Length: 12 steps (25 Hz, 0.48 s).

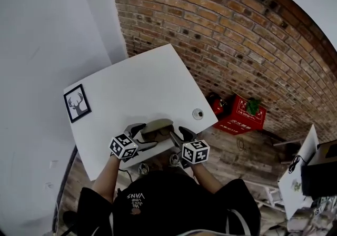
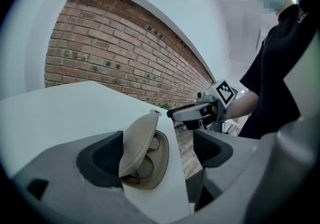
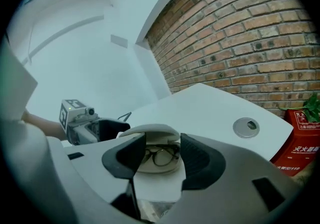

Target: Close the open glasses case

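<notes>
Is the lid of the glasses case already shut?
No, the lid stands raised above the glasses case, and the glasses show inside.

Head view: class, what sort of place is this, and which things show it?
Probably an indoor office or workroom: a white desk with a round cable port stands beside a bare brick wall, and a framed deer picture sits at its edge.

Beige oval glasses case (image 1: 157,126), lid partly raised, dark-rimmed glasses (image 3: 162,155) inside; resting flat at near edge of white table (image 1: 147,82).
</notes>
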### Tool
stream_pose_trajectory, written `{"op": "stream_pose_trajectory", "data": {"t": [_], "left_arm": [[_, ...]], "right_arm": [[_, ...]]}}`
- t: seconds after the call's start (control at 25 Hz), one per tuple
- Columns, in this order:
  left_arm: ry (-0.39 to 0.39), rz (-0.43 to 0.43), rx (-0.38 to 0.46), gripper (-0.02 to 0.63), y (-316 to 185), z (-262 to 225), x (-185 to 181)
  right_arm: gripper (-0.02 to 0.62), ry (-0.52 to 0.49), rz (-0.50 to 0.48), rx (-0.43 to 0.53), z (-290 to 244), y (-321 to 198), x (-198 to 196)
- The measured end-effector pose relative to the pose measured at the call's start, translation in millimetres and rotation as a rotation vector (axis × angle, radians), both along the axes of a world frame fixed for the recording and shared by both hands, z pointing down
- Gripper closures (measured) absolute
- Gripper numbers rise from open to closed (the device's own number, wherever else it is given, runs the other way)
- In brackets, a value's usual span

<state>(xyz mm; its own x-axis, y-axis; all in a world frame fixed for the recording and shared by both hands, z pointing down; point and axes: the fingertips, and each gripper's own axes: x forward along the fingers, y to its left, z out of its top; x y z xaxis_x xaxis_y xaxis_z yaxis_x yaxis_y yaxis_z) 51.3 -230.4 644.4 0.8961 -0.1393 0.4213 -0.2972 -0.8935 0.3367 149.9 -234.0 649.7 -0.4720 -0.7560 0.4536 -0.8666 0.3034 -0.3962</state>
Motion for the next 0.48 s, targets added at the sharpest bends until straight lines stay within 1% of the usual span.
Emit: {"op": "stream_pose_trajectory", "data": {"t": [0.24, 0.48], "left_arm": [[0.001, -0.012, -0.003, 0.173, 16, 1, 3], [-0.021, -0.019, -0.003, 0.173, 31, 8, 6]], "right_arm": [[0.402, -0.011, 0.031, 0.042, -14, -12, 13], [0.400, 0.005, -0.013, 0.025, -5, -16, 8]]}}
